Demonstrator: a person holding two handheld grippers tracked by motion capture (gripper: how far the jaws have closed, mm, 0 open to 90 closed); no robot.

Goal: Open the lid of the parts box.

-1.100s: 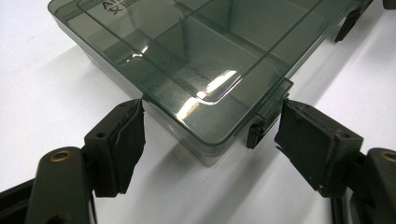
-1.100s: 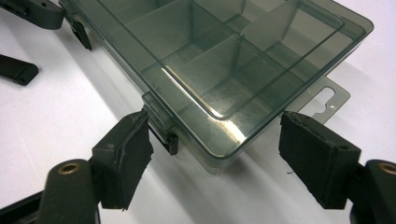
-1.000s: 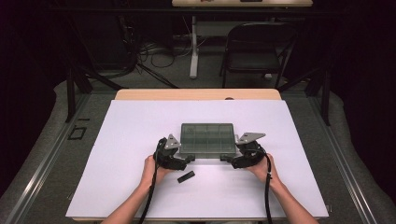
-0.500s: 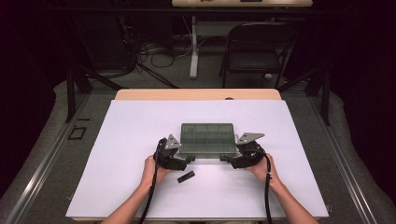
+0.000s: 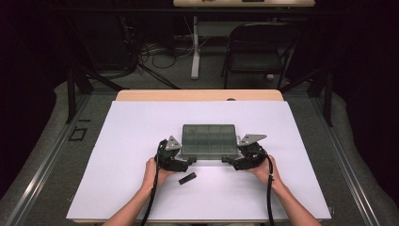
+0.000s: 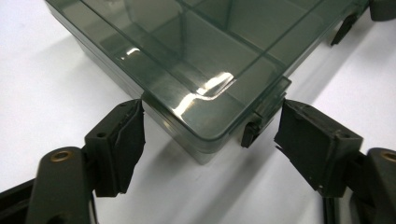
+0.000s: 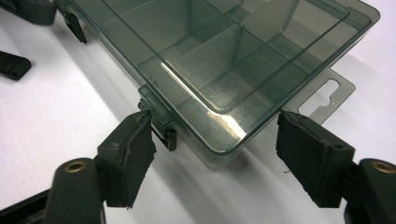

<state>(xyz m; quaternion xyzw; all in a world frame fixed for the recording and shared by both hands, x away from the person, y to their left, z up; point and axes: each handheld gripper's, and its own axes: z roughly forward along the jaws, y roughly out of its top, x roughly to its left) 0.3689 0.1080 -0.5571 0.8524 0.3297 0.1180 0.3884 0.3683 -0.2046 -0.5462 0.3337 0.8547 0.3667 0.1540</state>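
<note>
1. Smoke-grey clear plastic compartment box, lid down, sits flat near the middle of the white-topped counter, with our two claws at its near corners.
2. We hold the left claw at the box's near left corner; its jaws stand apart, one beside the left wall and one by the small dark front latch, neither pad plainly pressing.
3. We hold the right claw at the near right corner, jaws likewise apart and straddling the corner, with a front latch just beside one pad.
4. A flat clear hang tab juts from the box's right end.
5. A small black oblong piece lies loose on the counter just beside our left hand.
</note>
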